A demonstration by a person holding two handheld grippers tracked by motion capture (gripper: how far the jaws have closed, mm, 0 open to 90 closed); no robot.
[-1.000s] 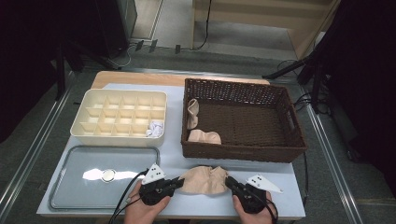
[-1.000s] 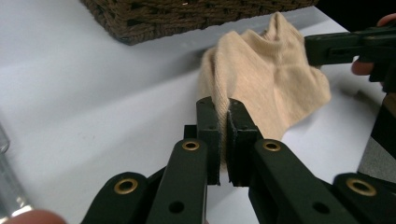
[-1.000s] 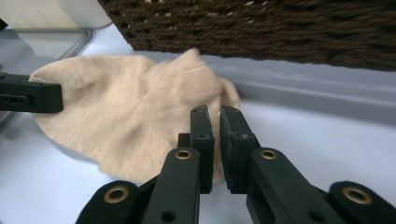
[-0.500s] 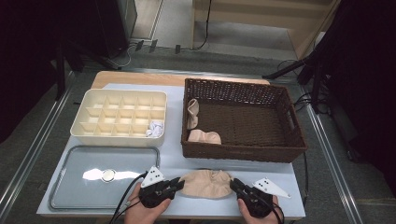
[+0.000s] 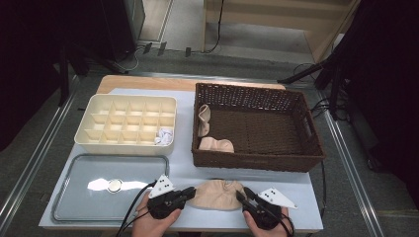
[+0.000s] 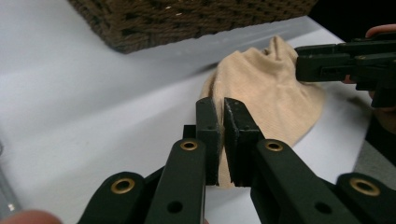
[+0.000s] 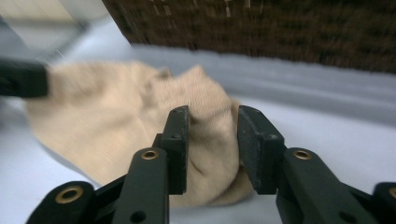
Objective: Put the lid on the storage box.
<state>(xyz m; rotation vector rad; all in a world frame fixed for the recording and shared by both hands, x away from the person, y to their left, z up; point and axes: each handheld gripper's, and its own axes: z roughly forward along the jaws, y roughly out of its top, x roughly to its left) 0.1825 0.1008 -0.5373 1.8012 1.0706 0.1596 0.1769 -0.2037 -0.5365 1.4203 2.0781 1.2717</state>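
Left gripper (image 5: pixel 187 194) of mine is pinched nearly closed on the near-left edge of the beige sock (image 5: pixel 217 194); in the left gripper view (image 6: pixel 220 122) the jaws stand w/ just a sliver of gap and the fabric's thin edge sits in it. Right gripper (image 5: pixel 242 194) is on the sock's other end, jaws partly apart; in the right gripper view (image 7: pixel 212 135) a bunched fold of the fabric (image 7: pixel 140 126) sits between them, but I can't tell if the pads actually press it. Sock lies flat on the white table top (image 5: pixel 296 178), stretched between my two grippers, at the near edge. Straight ahead of both grippers, just beyond the sock, is the brown wicker basket (image 5: pixel 257 163); inside it, at its left end, two more beige socks, one lying by the front wall (image 5: pixel 216 144), one propped vs the left wall (image 5: pixel 203 120). Ahead-left of my left gripper: cream divided organizer box (image 5: pixel 126 123), w/ a small white patterned bundle (image 5: pixel 165 135) in its near-right compartment. Directly left of the left gripper: grey metal tray (image 5: pixel 74 197) w/ a small round disc (image 5: pixel 114 185) on it. Both my hands grip the tools at the table's near edge; a cable (image 5: pixel 129 212) trails from the left one.
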